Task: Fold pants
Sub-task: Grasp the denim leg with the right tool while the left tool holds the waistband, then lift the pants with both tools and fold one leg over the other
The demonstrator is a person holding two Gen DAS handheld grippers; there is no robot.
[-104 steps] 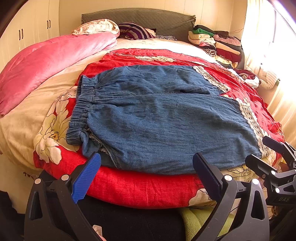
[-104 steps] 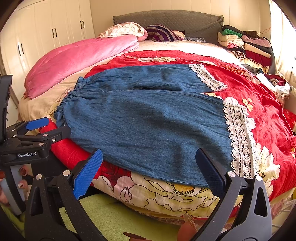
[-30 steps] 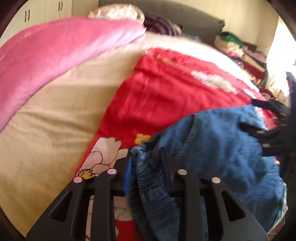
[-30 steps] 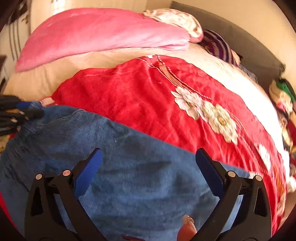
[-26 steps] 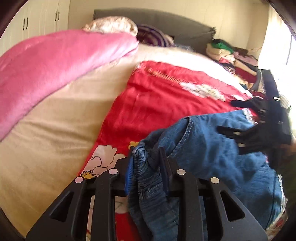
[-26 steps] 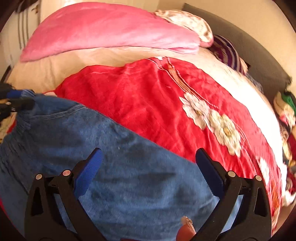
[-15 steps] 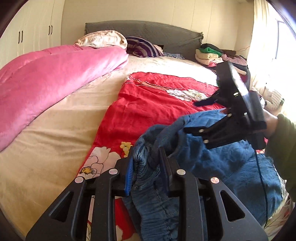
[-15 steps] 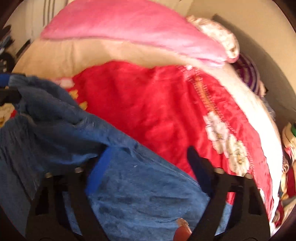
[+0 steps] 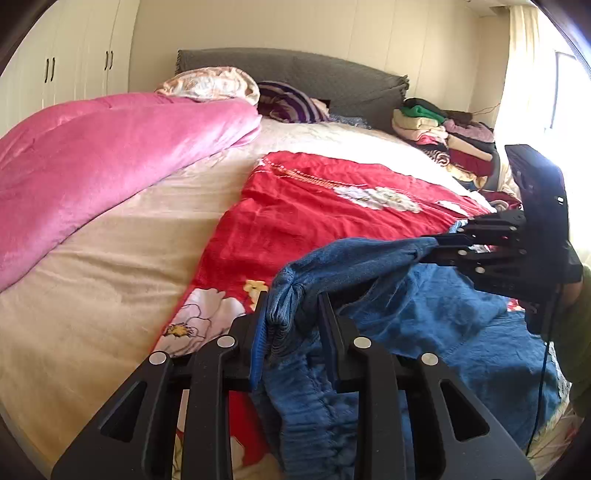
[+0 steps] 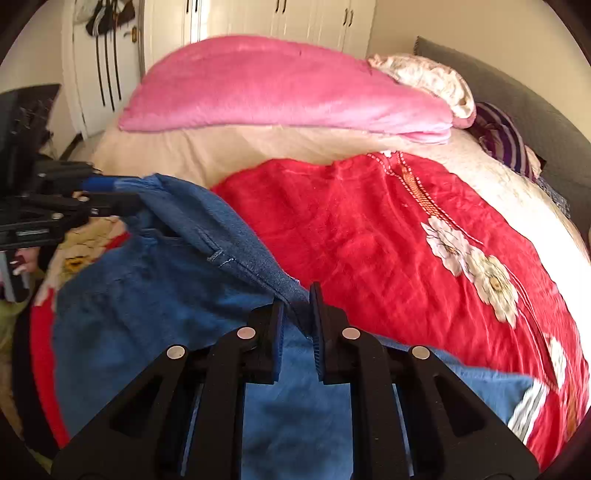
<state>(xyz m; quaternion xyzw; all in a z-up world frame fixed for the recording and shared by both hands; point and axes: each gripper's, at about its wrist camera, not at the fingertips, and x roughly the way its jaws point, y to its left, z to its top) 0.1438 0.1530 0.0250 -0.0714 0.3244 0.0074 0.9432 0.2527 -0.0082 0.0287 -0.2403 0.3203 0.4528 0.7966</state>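
Denim pants (image 9: 424, 325) lifted, both grippers' jaws seemingly clamped on their edge.

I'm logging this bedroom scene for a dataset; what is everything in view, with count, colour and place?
pants: one, blue denim, near edge of the bed, folded edge lifted between both grippers
red quilt: one, red with white flowers, under the pants
pink blanket: one, pink, left side of the bed
pillows: two, floral and purple-striped, at the grey headboard
folded clothes: one pile, mixed colours, far right
wardrobe: white, behind the bed
left gripper: black, jaws shut on the waistband
right gripper: black, jaws just closed on the fold
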